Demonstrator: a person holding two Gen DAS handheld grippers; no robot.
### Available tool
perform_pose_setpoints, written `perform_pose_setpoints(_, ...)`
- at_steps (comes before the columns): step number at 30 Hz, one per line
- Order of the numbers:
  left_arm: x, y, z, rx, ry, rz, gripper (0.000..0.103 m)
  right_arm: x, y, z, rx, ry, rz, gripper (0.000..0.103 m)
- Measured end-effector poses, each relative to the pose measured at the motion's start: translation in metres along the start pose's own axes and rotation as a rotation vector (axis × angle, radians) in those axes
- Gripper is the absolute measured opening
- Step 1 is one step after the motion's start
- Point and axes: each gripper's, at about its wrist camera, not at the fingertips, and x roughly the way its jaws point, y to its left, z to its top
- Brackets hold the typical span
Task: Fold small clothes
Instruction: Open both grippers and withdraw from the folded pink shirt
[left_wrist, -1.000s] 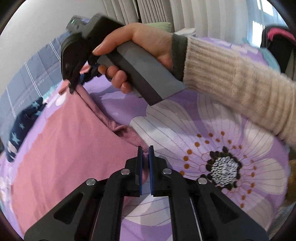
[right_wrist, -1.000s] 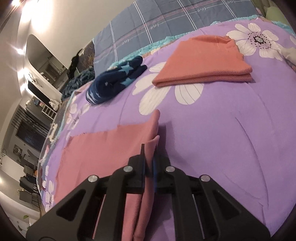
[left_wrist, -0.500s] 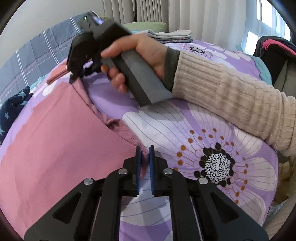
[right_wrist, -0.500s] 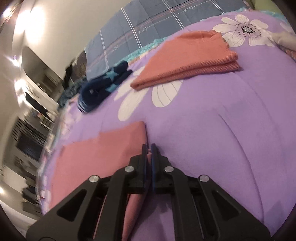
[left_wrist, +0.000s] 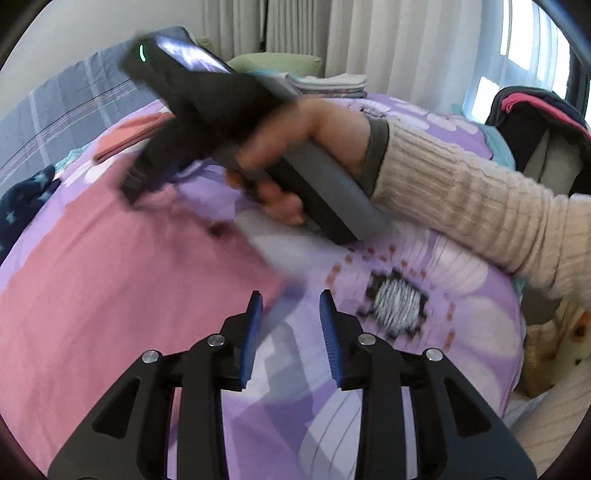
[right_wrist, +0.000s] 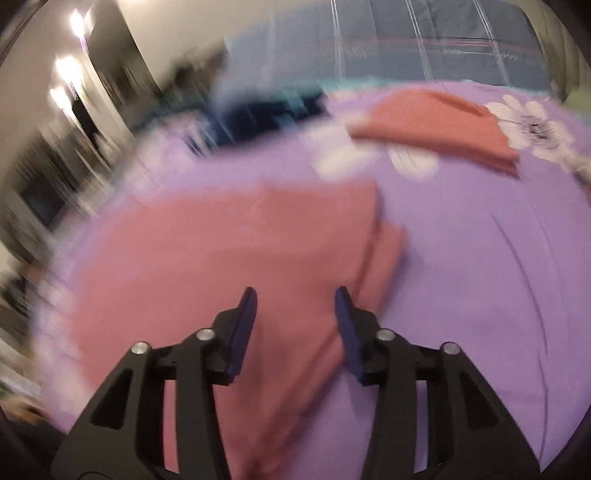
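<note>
The pink garment (right_wrist: 229, 258) lies flat and smooth on the purple flower-print bedspread (right_wrist: 480, 258), its right edge layered in folds. The left gripper (left_wrist: 291, 317) and right gripper (right_wrist: 295, 314) have just been opening; both sets of fingers are released, gripping nothing.

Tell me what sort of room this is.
Most likely a bedroom: the work surface is a bed with a purple flowered sheet, a blue-grey plaid quilt lies at its far side, and curtains hang behind. Folded clothes are stacked near the curtains.
</note>
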Motion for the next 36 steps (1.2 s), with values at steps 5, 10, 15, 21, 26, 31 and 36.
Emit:
perform_pose_setpoints(5, -0.042, 0.021, -0.028, -0.108, -0.053, 0.056, 0.035, -0.016, 0.007, -0.002, 0.018, -0.035, -0.074, 0.032)
perform_pose_setpoints(10, -0.105, 0.069, -0.075, -0.316, -0.138, 0.207, 0.046, -0.046, 0.034, -0.008, -0.066, -0.067, -0.186, 0.044)
perform_pose_setpoints(15, -0.168, 0.123, -0.141, -0.586, -0.191, 0.395, 0.059, -0.075, 0.095, -0.014, -0.196, -0.109, -0.195, 0.05)
perform_pose_setpoints(21, -0.24, 0.158, -0.222, -0.815, -0.272, 0.532, 0.059, -0.08, 0.221, -0.038, -0.472, -0.232, -0.087, 0.054)
perform_pose_setpoints(26, -0.265, 0.168, -0.272, -0.909, -0.329, 0.557, 0.059, -0.046, 0.327, -0.081, -0.715, -0.228, -0.004, 0.057)
perform_pose_setpoints(31, -0.27, 0.183, -0.302, -0.946, -0.343, 0.541, 0.064, -0.004, 0.386, -0.107, -0.826, -0.156, -0.011, 0.057)
perform_pose_setpoints(36, -0.275, 0.198, -0.307, -0.946, -0.374, 0.499, 0.066, 0.024, 0.404, -0.103, -0.826, -0.098, -0.088, 0.057)
